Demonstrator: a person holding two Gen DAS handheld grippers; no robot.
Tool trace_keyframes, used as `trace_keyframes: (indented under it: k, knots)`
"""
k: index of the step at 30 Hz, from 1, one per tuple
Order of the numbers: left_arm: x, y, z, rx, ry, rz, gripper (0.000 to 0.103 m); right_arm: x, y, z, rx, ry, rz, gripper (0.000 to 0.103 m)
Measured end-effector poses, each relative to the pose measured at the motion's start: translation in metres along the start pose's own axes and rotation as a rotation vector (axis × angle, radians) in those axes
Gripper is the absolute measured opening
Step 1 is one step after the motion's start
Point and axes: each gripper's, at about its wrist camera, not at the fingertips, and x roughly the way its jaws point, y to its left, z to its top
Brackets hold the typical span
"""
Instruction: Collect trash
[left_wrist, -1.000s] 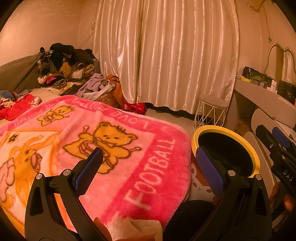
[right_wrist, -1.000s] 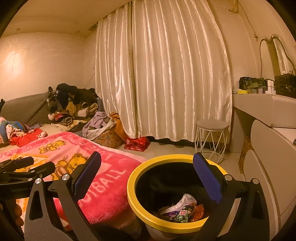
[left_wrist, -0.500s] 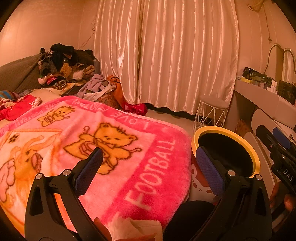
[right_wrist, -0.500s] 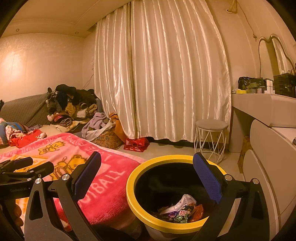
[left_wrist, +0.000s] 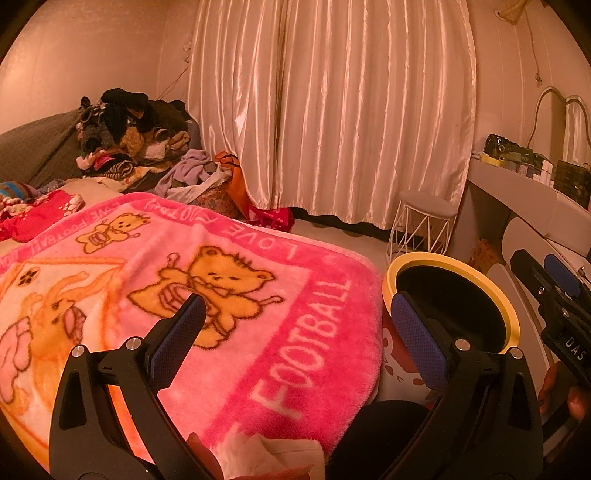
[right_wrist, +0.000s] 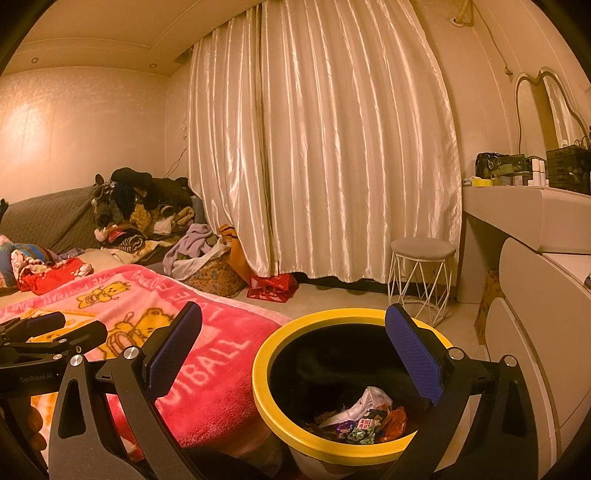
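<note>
A round bin with a yellow rim (right_wrist: 284, 339) stands on the floor beside the bed; it also shows in the left wrist view (left_wrist: 491, 288). Several wrappers and a crumpled white bag (right_wrist: 364, 413) lie in its bottom. My right gripper (right_wrist: 293, 354) is open and empty, held just over the bin's near side. My left gripper (left_wrist: 295, 339) is open and empty, above the pink blanket (left_wrist: 184, 280). A crumpled white tissue (left_wrist: 266, 458) sits at the bottom edge, below the left gripper, next to a hand. The left gripper shows at the left in the right wrist view (right_wrist: 51, 328).
A white wire stool (right_wrist: 421, 273) stands in front of the curtain (right_wrist: 325, 166). A white dresser (right_wrist: 535, 236) runs along the right. A pile of clothes (right_wrist: 140, 210) and a bag (right_wrist: 210, 269) lie at the far end of the bed. A red bag (right_wrist: 271, 286) lies on the floor.
Both views have shifted very slightly. Both grippers stay open and empty, and nothing else has moved.
</note>
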Motion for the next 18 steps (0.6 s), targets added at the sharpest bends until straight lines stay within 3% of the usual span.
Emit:
trace_keyframes:
  k: [18]
  knots:
    - [0.0005,0.0038,0.0038,-0.014,0.010,0.020,0.092,-0.0016,-0.0012,-0.0004,0.006,-0.002,-0.001,0.097]
